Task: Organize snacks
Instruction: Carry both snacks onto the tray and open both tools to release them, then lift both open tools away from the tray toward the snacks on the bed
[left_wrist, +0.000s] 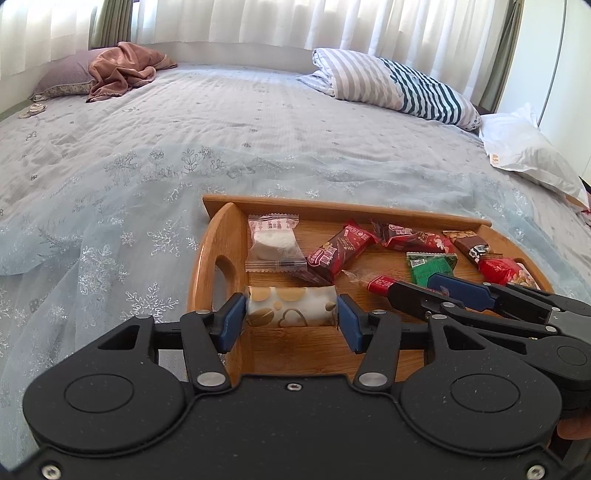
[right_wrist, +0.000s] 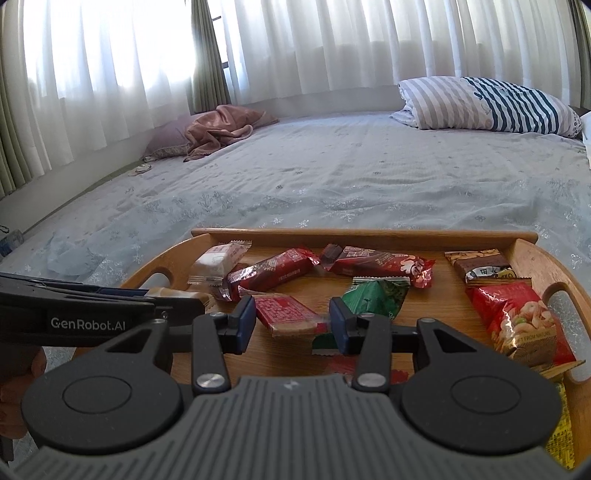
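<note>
A wooden tray (left_wrist: 332, 210) (right_wrist: 362, 235) sits on the bed and holds several wrapped snacks. My left gripper (left_wrist: 291, 316) is shut on a white and gold wrapped roll (left_wrist: 291, 306) at the tray's near left corner; that gripper also shows in the right wrist view (right_wrist: 177, 301). My right gripper (right_wrist: 292, 325) is open above the tray, its fingers on either side of a red flat packet (right_wrist: 288, 312), not touching it. It also shows in the left wrist view (left_wrist: 436, 286). A green packet (right_wrist: 376, 295) lies just right of it.
Other snacks in the tray: a clear white cake packet (left_wrist: 273, 243), dark red bars (left_wrist: 336, 253) (right_wrist: 380, 264), a brown bar (right_wrist: 480, 264) and a red nut bag (right_wrist: 524, 317). A striped pillow (left_wrist: 399, 86), a pink cloth (left_wrist: 122, 70) and a white bag (left_wrist: 524, 147) lie on the bed.
</note>
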